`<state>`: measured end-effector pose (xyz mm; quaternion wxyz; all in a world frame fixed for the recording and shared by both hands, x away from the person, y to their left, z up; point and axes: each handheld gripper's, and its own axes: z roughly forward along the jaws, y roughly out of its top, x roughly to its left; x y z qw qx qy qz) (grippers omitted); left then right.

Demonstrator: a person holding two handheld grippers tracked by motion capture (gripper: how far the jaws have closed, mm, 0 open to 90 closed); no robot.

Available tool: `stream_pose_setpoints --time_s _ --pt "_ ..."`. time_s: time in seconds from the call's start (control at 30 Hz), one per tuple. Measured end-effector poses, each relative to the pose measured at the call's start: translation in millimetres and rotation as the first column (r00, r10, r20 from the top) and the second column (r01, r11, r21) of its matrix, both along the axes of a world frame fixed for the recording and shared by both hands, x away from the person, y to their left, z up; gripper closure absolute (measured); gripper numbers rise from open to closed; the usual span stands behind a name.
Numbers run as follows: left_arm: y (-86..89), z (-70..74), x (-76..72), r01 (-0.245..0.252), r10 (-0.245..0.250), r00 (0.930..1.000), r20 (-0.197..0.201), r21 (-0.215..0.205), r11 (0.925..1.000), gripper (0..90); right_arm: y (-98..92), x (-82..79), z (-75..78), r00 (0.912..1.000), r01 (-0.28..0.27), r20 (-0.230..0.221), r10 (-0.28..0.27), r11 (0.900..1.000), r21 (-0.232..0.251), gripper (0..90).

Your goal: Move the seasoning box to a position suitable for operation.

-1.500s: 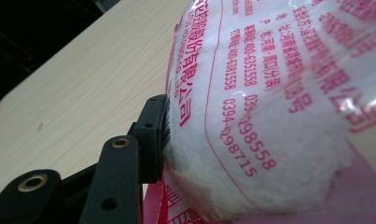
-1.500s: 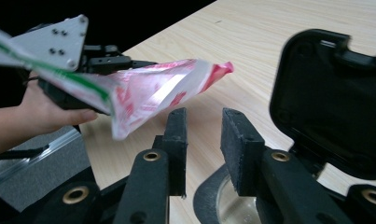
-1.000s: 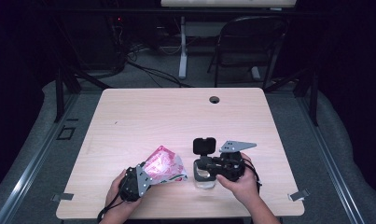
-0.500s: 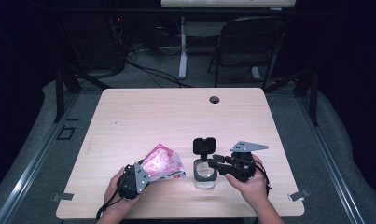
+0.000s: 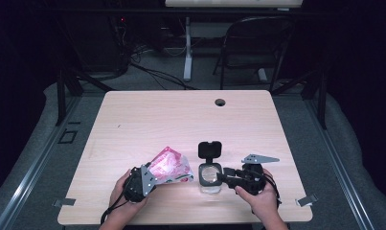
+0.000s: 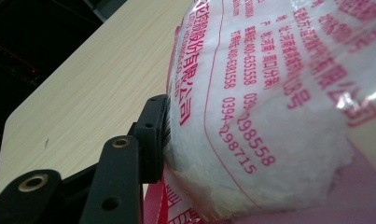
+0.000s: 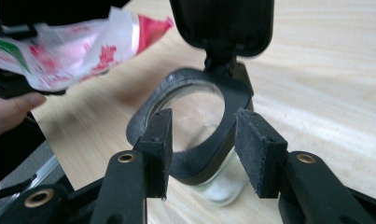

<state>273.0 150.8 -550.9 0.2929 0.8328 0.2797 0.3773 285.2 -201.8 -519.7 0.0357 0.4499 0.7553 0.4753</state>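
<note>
Right gripper view: jar (image 7: 209,140) just beyond right claw (image 7: 202,149).

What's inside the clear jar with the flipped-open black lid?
Through the jar's open mouth nothing shows inside; its glass looks clear. The black rim and right gripper cover its lower part, so the bottom can't be checked.

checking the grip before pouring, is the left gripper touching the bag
Touching: in the left gripper view, the left gripper's pad presses into the bag.
</note>
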Motion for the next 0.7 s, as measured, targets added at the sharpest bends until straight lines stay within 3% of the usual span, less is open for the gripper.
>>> stream_pose_setpoints --time_s 0.5,0.7 --pt "9.4 5.6 0.3 -0.033 0.034 0.9994 0.007 -0.017 0.9993 56.7 21.7 0.8 -7.2 0.9985 0.049 -0.024 -0.049 0.999 -0.007 59.0" --pt "10.5 6.5 -0.5 -0.038 0.038 0.9993 0.007 -0.02 0.9991 56.7 30.9 -4.4 -6.8 0.9978 0.064 -0.013 -0.065 0.997 -0.031 54.7"
